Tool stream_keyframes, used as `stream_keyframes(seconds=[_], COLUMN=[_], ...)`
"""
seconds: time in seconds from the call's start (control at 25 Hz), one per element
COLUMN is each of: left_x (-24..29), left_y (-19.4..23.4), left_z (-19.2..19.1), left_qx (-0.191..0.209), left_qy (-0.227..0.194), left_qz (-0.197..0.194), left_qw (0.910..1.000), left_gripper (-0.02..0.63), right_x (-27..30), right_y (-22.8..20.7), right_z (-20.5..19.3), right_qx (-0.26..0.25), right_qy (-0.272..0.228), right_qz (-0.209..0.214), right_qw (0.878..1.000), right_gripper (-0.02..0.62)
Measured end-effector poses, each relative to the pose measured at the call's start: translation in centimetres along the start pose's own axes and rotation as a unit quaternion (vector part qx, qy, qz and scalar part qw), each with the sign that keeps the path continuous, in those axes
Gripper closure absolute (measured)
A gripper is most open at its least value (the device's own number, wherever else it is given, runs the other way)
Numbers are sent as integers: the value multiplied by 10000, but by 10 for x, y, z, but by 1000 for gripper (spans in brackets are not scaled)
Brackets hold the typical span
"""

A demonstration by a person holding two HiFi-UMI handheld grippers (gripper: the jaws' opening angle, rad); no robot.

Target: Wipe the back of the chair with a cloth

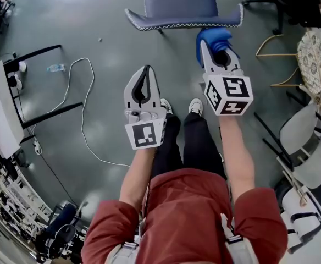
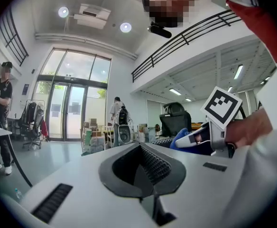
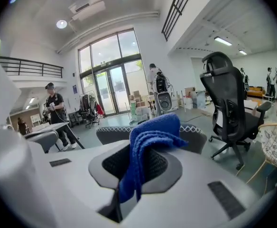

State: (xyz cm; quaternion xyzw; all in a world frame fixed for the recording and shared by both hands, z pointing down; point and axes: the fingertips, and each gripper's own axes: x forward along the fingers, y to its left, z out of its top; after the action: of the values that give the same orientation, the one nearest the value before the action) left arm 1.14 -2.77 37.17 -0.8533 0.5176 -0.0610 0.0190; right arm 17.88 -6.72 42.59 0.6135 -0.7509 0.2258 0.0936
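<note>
Chair (image 1: 182, 7) ahead of two tools
The cloth (image 1: 212, 36) sits in the right tool (image 1: 214, 44), just before the chair. The left tool (image 1: 145, 69) is left of it, further back.

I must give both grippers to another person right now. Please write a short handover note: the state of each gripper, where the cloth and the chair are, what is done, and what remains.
Left gripper: jaws together, nothing between them, held in front of the person.
Right gripper: jaws shut on the blue cloth, which bunches out past the tips.
Chair: straight ahead on the floor, its padded edge with zigzag trim just beyond the cloth. Whether they touch cannot be told.
Done: the cloth is gripped and is at the chair.
Left: the wiping of the chair back. Nothing shows how much is already wiped.
</note>
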Motion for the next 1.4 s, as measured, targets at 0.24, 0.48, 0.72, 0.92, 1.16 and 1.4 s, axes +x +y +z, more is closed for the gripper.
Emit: stream_keyframes(seconds=[0.24, 0.48, 0.72, 0.92, 1.16, 1.4], left_x=[-3, -6, 0, 12, 38, 63], left_y=[-1, 11, 26, 29, 17, 6], left_z=[40, 35, 16, 6, -12, -43], left_qx=[163, 50, -176, -132, -127, -25], left_qy=[-296, -222, -132, -215, -202, -54], left_qz=[-205, -334, -415, -628, -685, -556], left_qw=[9992, 9992, 9989, 9977, 9974, 9984], left_gripper=[595, 595, 595, 595, 595, 595], right_x=[15, 39, 44, 47, 64, 93], right_y=[7, 6, 3, 1, -20, -42], right_z=[2, -3, -1, -3, -24, -67], right_qx=[-265, -219, -341, -614, -502, -316], right_qy=[276, 239, 217, 184, 176, 418], right_qz=[-213, -250, -408, -603, -615, -507], right_qw=[9990, 9992, 9984, 9961, 9967, 9973], right_gripper=[535, 535, 535, 537, 535, 535])
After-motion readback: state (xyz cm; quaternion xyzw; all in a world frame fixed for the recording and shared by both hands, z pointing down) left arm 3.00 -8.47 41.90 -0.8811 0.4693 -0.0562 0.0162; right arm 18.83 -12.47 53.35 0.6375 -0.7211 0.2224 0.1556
